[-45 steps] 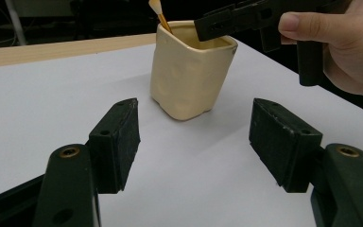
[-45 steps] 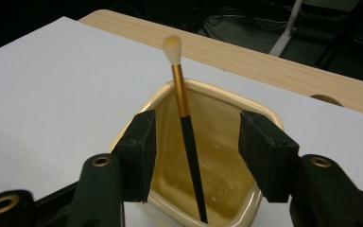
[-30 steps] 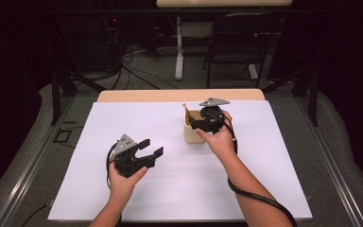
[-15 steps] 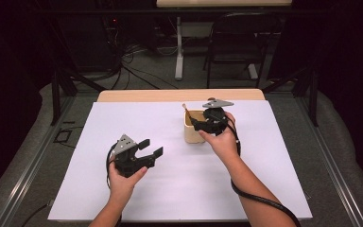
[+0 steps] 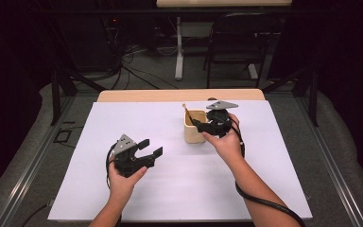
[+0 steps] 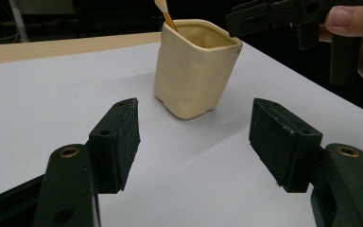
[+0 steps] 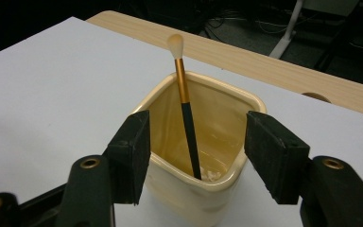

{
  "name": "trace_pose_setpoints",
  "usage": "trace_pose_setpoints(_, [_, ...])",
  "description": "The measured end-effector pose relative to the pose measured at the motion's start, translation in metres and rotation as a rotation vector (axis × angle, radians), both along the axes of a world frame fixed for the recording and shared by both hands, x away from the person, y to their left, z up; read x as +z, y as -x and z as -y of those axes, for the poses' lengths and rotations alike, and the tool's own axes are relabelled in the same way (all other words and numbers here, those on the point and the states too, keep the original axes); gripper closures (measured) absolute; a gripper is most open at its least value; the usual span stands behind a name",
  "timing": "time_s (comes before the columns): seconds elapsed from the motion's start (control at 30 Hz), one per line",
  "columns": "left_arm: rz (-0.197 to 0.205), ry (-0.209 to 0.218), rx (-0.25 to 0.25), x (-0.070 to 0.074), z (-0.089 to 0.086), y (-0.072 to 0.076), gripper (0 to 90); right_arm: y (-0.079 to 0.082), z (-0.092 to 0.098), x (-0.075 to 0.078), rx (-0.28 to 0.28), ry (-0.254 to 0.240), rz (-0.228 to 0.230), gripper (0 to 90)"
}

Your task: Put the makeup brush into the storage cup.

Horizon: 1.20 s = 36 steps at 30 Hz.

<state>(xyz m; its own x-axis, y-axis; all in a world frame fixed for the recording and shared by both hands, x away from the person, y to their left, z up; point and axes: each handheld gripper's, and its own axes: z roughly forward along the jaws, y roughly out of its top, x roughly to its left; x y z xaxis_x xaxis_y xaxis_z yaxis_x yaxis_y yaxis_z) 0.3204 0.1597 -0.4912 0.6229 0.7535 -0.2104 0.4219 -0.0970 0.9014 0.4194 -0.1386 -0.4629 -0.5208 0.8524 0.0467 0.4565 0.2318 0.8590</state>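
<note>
Right gripper [image 5: 202,126] edged over cup [image 5: 194,127] rim, released | brush [image 7: 186,111] inside | left gripper [image 5: 146,150] released, apart

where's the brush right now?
The brush stands tilted inside the cream cup, right of centre toward the far edge of the white table in the high view, with the right gripper open over the cup's rim.

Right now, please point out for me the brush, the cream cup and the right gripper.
brush [image 7: 188,127], right gripper view, on the dark handle inside the cup.
cream cup [image 6: 194,75], left gripper view, on the outer wall.
right gripper [image 7: 196,158], right gripper view, midway between its open fingers.
</note>
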Motion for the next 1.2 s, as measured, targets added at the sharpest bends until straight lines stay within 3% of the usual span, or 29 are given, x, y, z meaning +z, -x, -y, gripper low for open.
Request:
trace_pose_setpoints(0.9, [0.007, 0.004, 0.007, 0.002, -0.001, 0.001, 34.6, 0.032, 0.01, 0.005, 0.028, -0.022, 0.002, 41.2])
trace_pose_setpoints(1.2, [0.014, 0.016, 0.006, 0.004, -0.002, 0.002, 34.6, 0.047, 0.023, 0.0, 0.019, -0.061, 0.016, 41.2])
